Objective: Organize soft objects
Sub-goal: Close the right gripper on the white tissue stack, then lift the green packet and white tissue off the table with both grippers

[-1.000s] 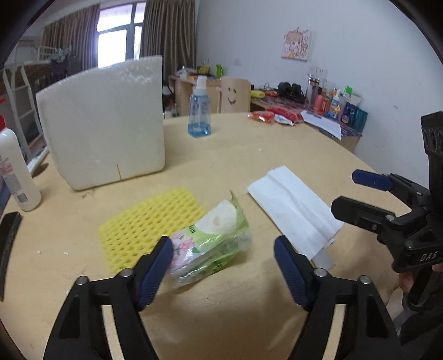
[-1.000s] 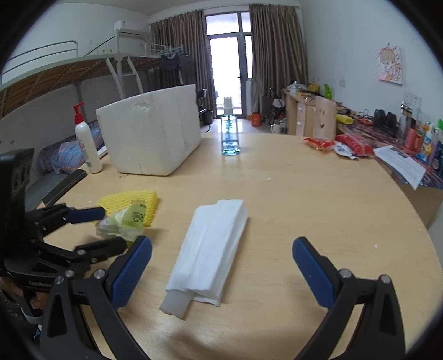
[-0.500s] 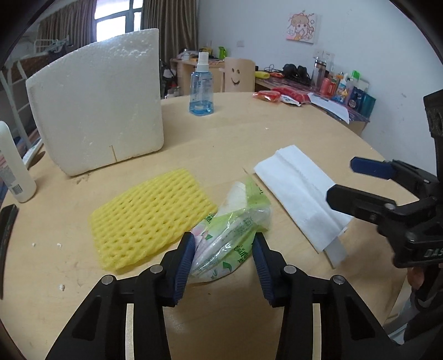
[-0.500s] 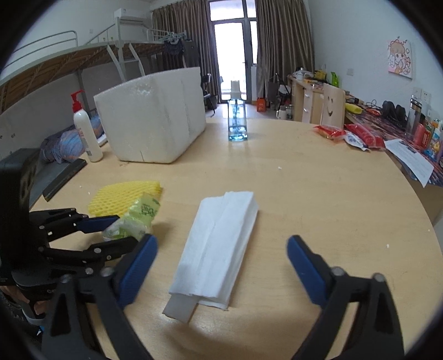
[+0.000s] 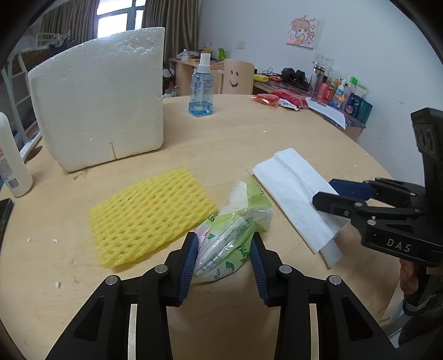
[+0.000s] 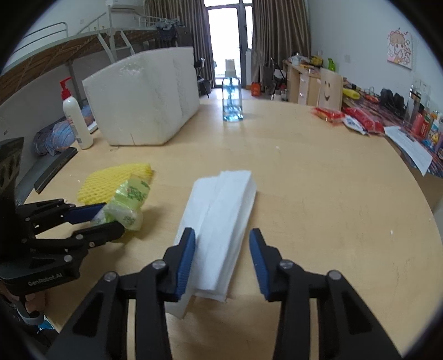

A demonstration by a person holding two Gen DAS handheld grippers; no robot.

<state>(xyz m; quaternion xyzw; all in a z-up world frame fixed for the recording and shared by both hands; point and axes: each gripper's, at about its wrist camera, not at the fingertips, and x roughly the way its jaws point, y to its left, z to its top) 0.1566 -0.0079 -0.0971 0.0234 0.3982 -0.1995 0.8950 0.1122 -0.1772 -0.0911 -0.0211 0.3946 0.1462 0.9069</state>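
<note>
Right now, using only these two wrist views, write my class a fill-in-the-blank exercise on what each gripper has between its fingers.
1. The left gripper is shut on the green ____ pack.
2. That tissue pack overlaps an edge of the ____ foam net.
3. The right gripper straddles the stack of ____ paper towels.

Missing words: tissue; yellow; white

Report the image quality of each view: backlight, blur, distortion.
Left wrist view: sharp; fisheye bends the table edge, window bright but mild.
Right wrist view: the glass door blows out white, silhouetting the spray bottle; the tissue stack looks slightly motion-blurred at its far end; corners vignette black.
</note>
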